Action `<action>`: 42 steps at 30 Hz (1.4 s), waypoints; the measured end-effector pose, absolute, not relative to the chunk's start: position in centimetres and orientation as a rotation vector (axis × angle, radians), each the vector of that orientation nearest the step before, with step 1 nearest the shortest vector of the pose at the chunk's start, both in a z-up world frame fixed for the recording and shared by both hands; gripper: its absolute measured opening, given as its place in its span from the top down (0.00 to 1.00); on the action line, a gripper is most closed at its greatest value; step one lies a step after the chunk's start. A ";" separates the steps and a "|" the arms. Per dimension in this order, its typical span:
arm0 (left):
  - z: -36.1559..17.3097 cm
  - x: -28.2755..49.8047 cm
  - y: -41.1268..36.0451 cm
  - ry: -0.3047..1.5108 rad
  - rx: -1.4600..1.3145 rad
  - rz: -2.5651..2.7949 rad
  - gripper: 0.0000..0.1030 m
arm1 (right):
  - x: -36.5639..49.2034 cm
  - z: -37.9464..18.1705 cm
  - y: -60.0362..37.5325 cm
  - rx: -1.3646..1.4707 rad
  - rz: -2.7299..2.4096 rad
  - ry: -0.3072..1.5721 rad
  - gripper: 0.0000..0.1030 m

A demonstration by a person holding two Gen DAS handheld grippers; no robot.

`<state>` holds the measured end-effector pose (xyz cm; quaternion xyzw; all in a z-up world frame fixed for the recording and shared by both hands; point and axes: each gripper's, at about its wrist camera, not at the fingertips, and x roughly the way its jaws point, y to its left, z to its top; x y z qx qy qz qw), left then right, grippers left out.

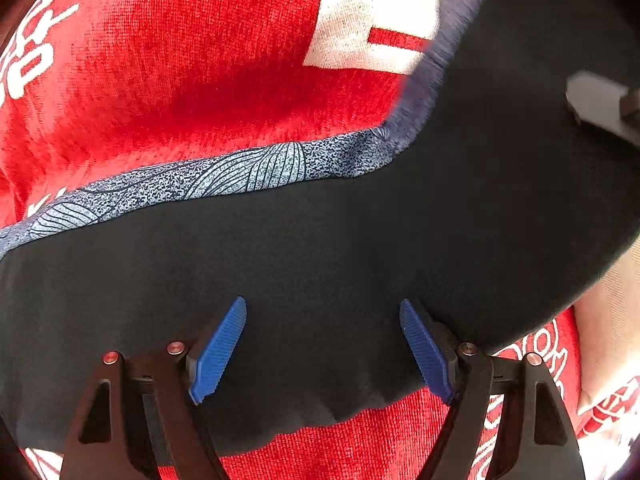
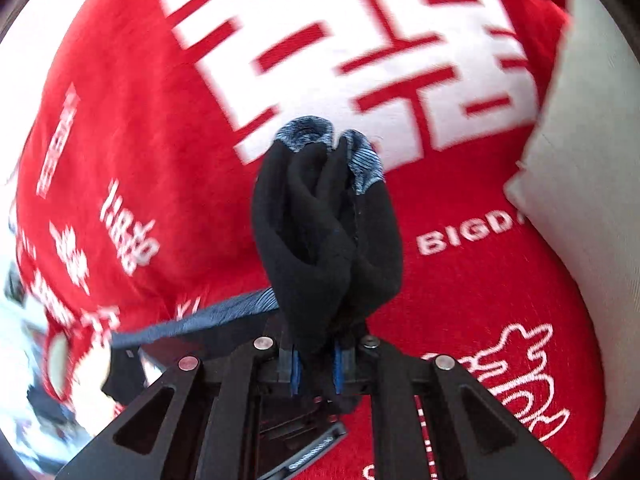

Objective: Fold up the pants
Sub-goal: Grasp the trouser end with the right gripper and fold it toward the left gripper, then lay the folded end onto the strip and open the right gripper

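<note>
Our right tool [image 2: 316, 364], low in the centre of the right wrist view, is clamped narrow on a bunched fold of the black pants [image 2: 324, 232], which rise in a twisted column toward mid-frame with their blue patterned trim [image 2: 306, 130] at the top. Our left tool [image 1: 323, 344], at the bottom of the left wrist view, stands wide with its blue pads [image 1: 218, 352] apart over the flat black cloth, gripping nothing that we can see. The pants lie across the lower half of that frame on a red printed blanket [image 1: 160, 72]. We judge the risks plain: the right-hand bunch is thick and twisted, so it could slip free or carry a crease into the fold, and the left tool, closing low, might pinch the blanket along with the pants.
</note>
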<state>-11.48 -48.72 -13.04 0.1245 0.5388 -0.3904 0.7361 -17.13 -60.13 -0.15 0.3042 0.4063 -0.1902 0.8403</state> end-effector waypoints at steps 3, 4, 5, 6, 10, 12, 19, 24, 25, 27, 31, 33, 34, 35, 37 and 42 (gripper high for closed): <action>-12.4 -10.0 -47.4 1.272 0.244 -0.877 0.22 | -15.6 1.0 -57.1 0.548 -0.372 0.883 0.88; -12.0 -9.3 -46.4 1.308 0.220 -0.873 0.22 | -15.1 1.3 -56.3 0.524 -0.368 0.886 0.88; -11.3 -8.4 -45.1 1.331 0.205 -0.864 0.22 | -14.7 1.7 -55.6 0.503 -0.365 0.889 0.88; -10.4 -7.6 -43.4 1.325 0.208 -0.852 0.22 | -14.0 2.0 -54.6 0.475 -0.361 0.896 0.88; -7.8 -4.3 -36.9 1.261 0.255 -0.767 0.22 | -11.5 1.9 -50.3 0.359 -0.358 0.947 0.88; -7.5 -2.7 -33.5 1.273 0.260 -0.719 0.22 | -10.1 1.1 -48.0 0.302 -0.366 0.982 0.88; -8.6 0.6 -25.8 1.286 0.287 -0.575 0.22 | -5.3 -7.4 -38.1 0.067 -0.354 1.162 0.88; -9.3 3.7 -23.3 1.314 0.268 -0.527 0.22 | -4.4 -12.1 -32.7 -0.145 -0.385 1.231 0.73; -9.4 4.0 -22.8 1.317 0.263 -0.521 0.22 | -4.5 -12.0 -32.3 -0.168 -0.387 1.222 0.66; -9.2 4.3 -22.5 1.322 0.255 -0.521 0.22 | -4.9 -11.2 -31.9 -0.148 -0.341 1.224 0.52; -7.5 3.9 -23.2 1.336 0.238 -0.562 0.22 | -6.5 -8.2 -32.1 -0.091 -0.260 1.210 0.48; -6.9 3.6 -24.3 1.335 0.235 -0.610 0.22 | -7.2 -6.7 -33.3 -0.039 -0.276 1.200 0.48; -6.5 3.3 -25.1 1.332 0.238 -0.638 0.22 | -7.6 -5.9 -34.6 -0.002 -0.302 1.194 0.47; -6.0 2.8 -26.0 1.328 0.240 -0.672 0.22 | -8.2 -5.1 -36.4 0.050 -0.347 1.188 0.47; -5.7 2.4 -27.7 1.327 0.237 -0.731 0.22 | -9.1 -4.3 -39.2 0.138 -0.415 1.182 0.47; -6.0 1.0 -31.5 1.381 0.240 -0.849 0.22 | -10.7 -4.4 -44.4 0.313 -0.518 1.188 0.47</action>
